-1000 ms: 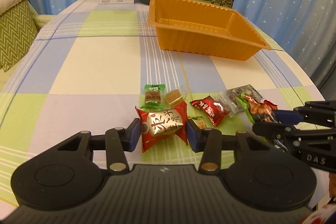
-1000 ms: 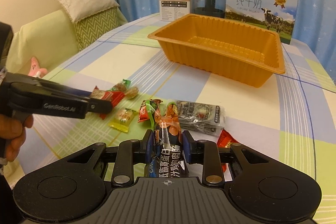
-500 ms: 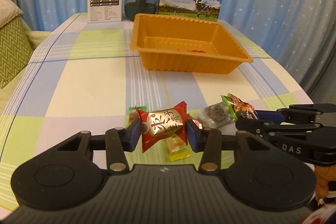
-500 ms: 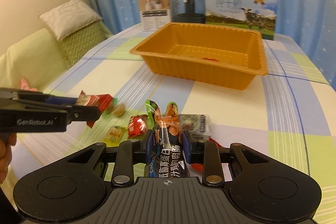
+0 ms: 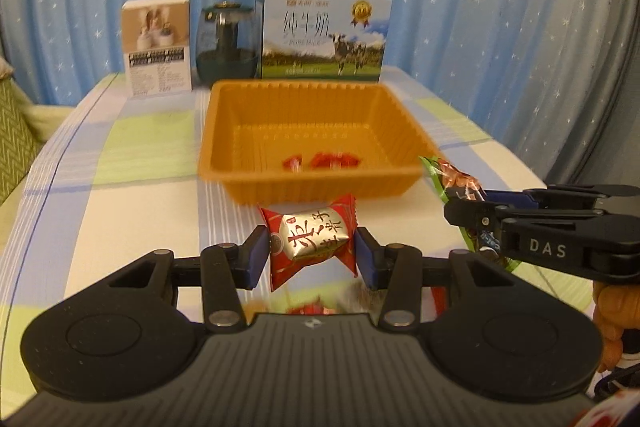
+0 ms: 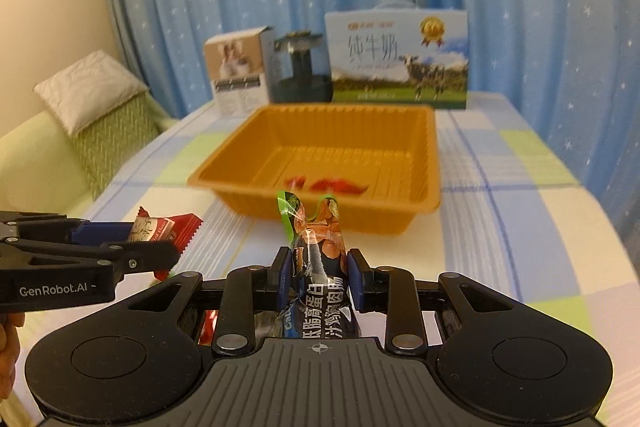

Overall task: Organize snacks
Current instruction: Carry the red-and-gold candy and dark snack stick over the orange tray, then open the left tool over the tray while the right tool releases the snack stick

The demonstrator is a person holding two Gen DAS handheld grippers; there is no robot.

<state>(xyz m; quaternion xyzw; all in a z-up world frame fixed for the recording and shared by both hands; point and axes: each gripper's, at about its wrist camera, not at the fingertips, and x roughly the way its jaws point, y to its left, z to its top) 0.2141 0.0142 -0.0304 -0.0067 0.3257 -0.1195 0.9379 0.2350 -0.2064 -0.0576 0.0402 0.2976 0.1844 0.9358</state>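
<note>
My left gripper (image 5: 311,251) is shut on a red and gold candy (image 5: 312,233), held above the table just short of the orange tray (image 5: 224,115). The left gripper also shows in the right wrist view (image 6: 160,247) with the candy (image 6: 160,229). My right gripper (image 6: 319,275) is shut on a dark sausage snack pack (image 6: 316,267) with a green and orange top. It shows at the right of the left wrist view (image 5: 466,205) with the pack (image 5: 452,177). Two red wrapped snacks (image 5: 320,161) lie in the tray (image 6: 434,147).
Behind the tray stand a white box (image 5: 157,45), a dark glass pot (image 5: 226,45) and a milk carton box (image 5: 324,35). A sofa with a green cushion (image 6: 108,143) is left of the checked table (image 6: 520,187). Blue curtains hang behind.
Both grippers have lifted and moved forward toward the tray with their snacks. The loose snacks on the table have dropped out of sight below the grippers.
</note>
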